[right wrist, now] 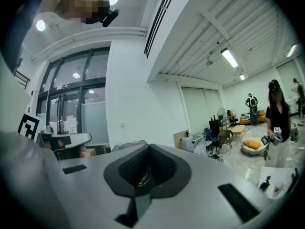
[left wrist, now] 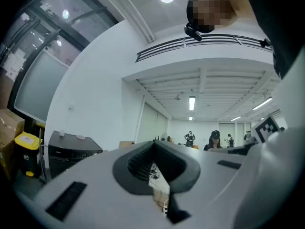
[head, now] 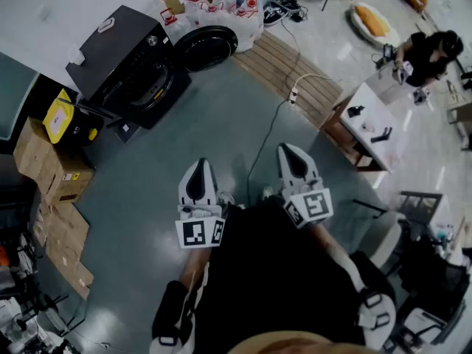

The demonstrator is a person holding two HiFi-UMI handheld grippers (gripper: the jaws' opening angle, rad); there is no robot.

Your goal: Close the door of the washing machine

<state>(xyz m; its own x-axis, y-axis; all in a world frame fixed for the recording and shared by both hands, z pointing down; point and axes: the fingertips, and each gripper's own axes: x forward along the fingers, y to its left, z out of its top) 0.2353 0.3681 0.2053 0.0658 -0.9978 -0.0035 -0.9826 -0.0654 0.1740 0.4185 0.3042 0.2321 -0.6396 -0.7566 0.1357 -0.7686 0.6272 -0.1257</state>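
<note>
Grey flooring [head: 221, 116] was spread before the washing machine [head: 129, 65], its door [head: 206, 48] swung open beside it. The left gripper [head: 198, 171] and right gripper [head: 290, 155] were held clenched and empty, well away from it. The door would best be pushed squarely at its rim.

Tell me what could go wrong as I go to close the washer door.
The cable on the floor runs right up to your feet, so you might trip. The washing machine has its open door close against the water jugs; reaching behind it could knock them over.
</note>
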